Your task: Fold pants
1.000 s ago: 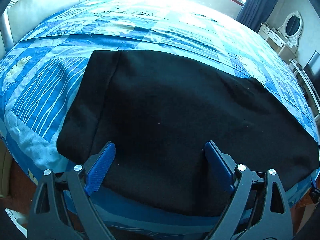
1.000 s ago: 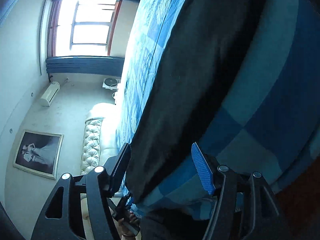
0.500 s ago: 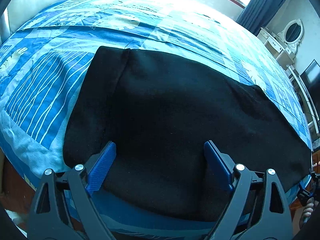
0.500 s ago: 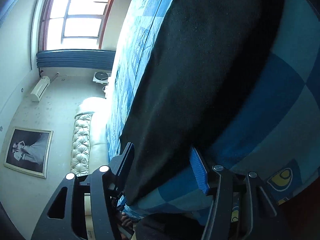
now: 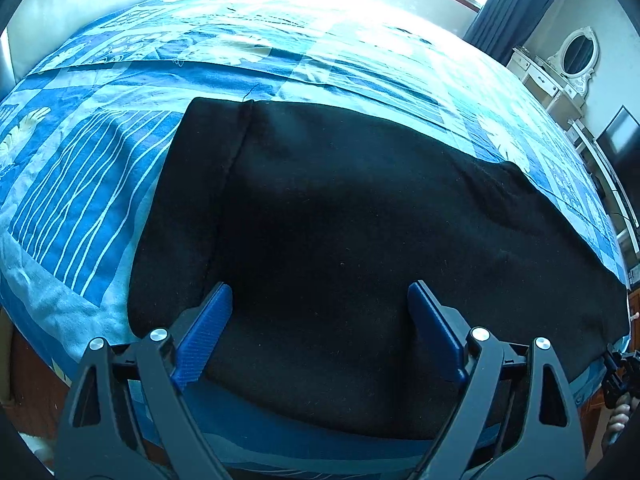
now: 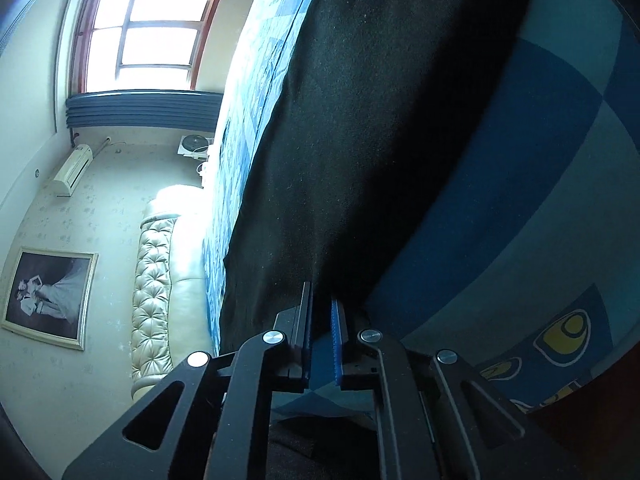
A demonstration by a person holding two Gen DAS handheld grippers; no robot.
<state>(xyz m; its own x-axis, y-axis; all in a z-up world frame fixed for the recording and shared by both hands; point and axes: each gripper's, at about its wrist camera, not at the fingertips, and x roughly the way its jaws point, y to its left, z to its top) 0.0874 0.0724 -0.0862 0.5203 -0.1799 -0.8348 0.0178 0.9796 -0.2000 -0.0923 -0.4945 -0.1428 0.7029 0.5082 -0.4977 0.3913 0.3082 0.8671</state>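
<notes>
pants (image 5: 360,240): black, fleecy, flat | left jaws: spread | right jaws: clamping hem

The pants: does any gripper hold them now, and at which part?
The right gripper has just closed on the pants at their near edge by the bedside. The left gripper is open above them, holding nothing.

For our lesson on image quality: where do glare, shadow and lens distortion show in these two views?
Left wrist view: window light washes out the far bedspread, the black pants lose detail, the bed bulges. Right wrist view: the window glares, the pants lie shadowed, walls curve.
</notes>
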